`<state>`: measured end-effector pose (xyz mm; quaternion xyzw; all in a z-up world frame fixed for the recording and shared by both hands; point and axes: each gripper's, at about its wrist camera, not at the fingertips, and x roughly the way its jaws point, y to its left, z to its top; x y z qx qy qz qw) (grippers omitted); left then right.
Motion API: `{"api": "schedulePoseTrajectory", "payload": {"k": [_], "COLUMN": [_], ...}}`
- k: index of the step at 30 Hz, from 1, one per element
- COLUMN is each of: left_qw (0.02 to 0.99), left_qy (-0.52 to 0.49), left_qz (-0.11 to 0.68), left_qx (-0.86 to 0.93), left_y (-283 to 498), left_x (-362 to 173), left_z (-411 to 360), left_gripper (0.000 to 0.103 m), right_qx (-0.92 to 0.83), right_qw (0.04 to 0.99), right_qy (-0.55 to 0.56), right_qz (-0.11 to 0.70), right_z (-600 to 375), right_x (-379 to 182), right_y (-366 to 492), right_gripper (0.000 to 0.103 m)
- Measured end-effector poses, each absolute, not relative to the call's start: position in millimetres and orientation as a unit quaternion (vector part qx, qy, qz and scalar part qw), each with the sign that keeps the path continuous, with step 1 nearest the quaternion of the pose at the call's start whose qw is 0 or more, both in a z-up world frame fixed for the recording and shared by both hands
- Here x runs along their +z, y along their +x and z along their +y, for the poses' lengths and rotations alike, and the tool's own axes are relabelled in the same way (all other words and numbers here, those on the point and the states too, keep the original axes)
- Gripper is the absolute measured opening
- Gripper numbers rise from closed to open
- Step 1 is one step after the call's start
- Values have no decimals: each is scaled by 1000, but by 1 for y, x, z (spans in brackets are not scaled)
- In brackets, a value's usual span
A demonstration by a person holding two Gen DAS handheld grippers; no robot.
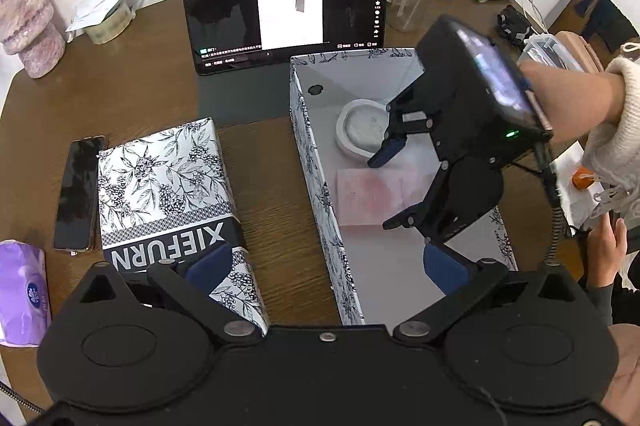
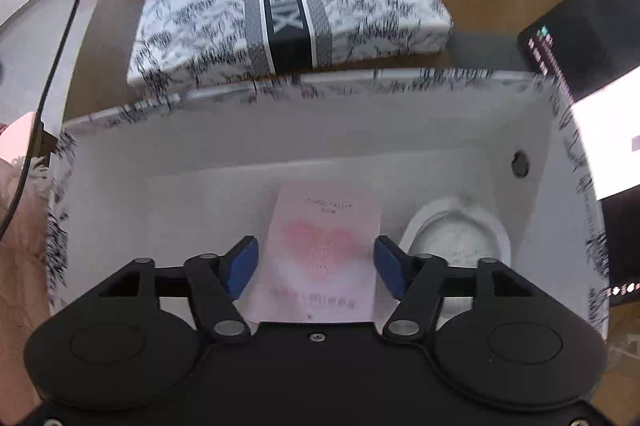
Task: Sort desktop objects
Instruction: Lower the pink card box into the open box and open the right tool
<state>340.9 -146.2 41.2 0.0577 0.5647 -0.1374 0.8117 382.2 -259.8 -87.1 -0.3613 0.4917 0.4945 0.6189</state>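
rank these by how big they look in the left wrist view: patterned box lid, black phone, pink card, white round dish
1. patterned box lid
2. black phone
3. pink card and white round dish: look alike, each partly hidden by the right gripper, so unranked.

even, soft indoor light; left wrist view sharp, with fisheye bending at the edges. right wrist view motion-blurred, the patterned box lid (image 2: 288, 6) at the top streaked.
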Motion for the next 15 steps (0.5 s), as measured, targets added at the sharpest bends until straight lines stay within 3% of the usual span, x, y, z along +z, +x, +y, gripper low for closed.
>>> {"api": "schedulePoseTrajectory", "payload": {"k": [9,10,12,15], "left_qw": [809,809,807,805], "left_qy": [58,58,56,66], "left_qz": [568,568,569,569], "left_qx": [-142,-142,-145,-152], "left_y": [333,332,331,329], "left_x": [42,43,44,46], "left_z": [-145,-146,-146,-149], "left_gripper": [103,103,103,103], "right_qx": [482,480,474,465], "right_qw": [616,618,624,638], "right_qy": [-372,-374,-373,-364], "right_qz": [499,498,497,494], "right_z": [-255,-254,-254,-254], "right_x": [-95,-94,-92,-87], "right_y": [378,376,372,362], "right_gripper": [67,69,84,93]}}
